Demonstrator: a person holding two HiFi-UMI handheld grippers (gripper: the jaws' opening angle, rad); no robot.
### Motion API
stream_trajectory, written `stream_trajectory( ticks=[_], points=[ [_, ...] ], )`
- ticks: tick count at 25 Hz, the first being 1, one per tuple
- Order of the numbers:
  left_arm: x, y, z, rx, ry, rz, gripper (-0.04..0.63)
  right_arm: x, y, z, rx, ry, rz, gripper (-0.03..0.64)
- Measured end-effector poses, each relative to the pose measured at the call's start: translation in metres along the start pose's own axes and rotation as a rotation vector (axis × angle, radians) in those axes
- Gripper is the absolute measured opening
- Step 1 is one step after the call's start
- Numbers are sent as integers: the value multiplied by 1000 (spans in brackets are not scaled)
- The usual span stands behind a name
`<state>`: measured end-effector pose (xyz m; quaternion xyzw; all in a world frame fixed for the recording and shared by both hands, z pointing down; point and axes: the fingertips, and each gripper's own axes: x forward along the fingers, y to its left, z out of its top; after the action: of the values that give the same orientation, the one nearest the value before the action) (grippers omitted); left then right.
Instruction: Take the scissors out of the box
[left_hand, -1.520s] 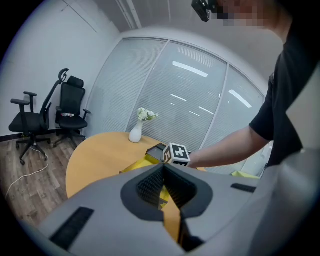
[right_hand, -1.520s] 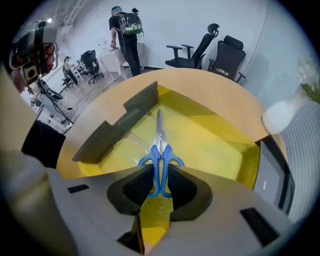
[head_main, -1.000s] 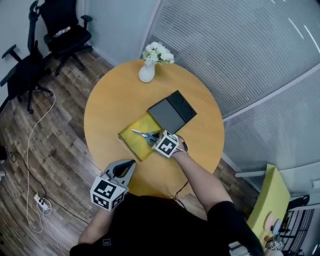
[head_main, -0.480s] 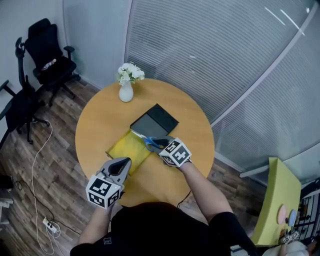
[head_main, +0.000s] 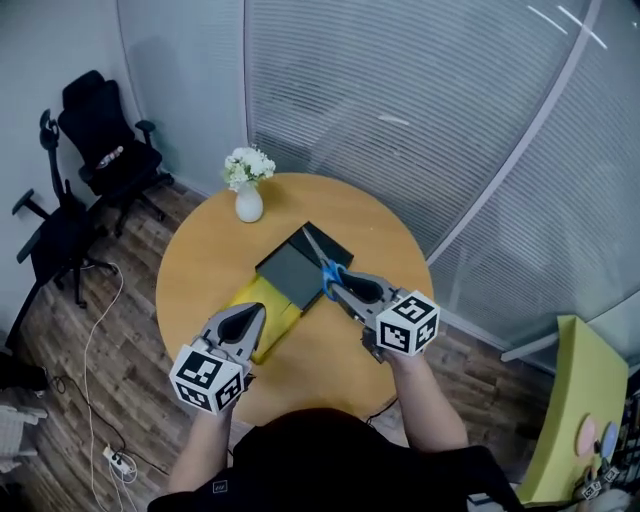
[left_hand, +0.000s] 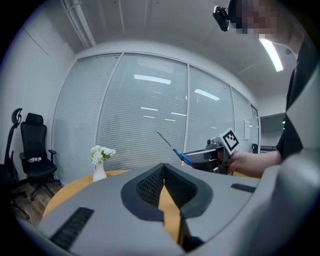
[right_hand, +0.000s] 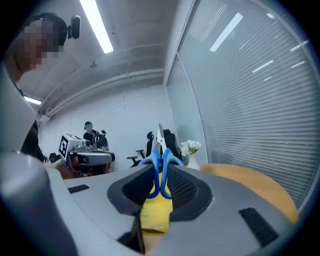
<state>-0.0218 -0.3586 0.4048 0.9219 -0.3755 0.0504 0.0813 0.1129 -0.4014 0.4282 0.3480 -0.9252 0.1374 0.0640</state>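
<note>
1. Scissors (head_main: 325, 262) with blue handles are out of the box, held in the air by the right gripper (head_main: 340, 283).
2. In the right gripper view, the jaws are clenched on the handle loops of the scissors (right_hand: 160, 167). The closed blades stick straight out past the jaw tips.
3. In the head view, the blades point up and to the left and cross in front of the dark grey lid (head_main: 290, 272). The left gripper view shows the scissors (left_hand: 172, 145) well above the surface, touching nothing but the right gripper.
4. The yellow box (head_main: 262, 312) lies open on the round wooden surface (head_main: 200, 250), with the dark grey lid just behind it. I cannot tell whether the two touch.
5. The left gripper (head_main: 250, 318) hangs over the near left part of the surface, partly in front of the yellow box. Its jaws are pressed together at the tips and hold nothing.
6. The two grippers are apart, each in one of the person's hands, with the marker cubes towards the person.
7. A white vase (head_main: 248, 205) of white flowers (head_main: 249, 165) stands upright near the far edge of the surface, well apart from the box.
8. Two black office chairs (head_main: 105, 140) stand on the wooden floor (head_main: 100, 390) to the left, and a glass wall with blinds (head_main: 400, 100) runs behind the surface.
</note>
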Motion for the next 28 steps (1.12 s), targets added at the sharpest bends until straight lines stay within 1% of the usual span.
stream_trajectory(
  ticks=[3,5,8,11,15,18,21,24,28],
  points=[
    [4,-12,21,10,-41,3,12,-33,2,19,41,-127,7,98],
    [6,-20,29,24,-51,-1,12,-54,4,27,67,-208,11,98],
    [8,-26,34,46,-51,-4,12,-80,6,28,69,-289,-6,98],
    [8,-29,33,53,-46,-2,12,-97,9,21,60,-325,-22,98],
    [12,-38,31,51,-39,-23,12,-112,11,18,68,-364,-37,98],
    [10,-41,31,54,-37,-32,12,-124,14,29,42,-396,-44,98],
    [7,-39,31,52,-40,-24,13,-136,16,46,9,-436,-45,97],
    [4,-37,30,46,-45,-17,12,-137,19,52,-10,-448,-47,97],
    [5,-35,28,43,-49,-11,12,-126,23,48,5,-444,-31,97]
  ],
)
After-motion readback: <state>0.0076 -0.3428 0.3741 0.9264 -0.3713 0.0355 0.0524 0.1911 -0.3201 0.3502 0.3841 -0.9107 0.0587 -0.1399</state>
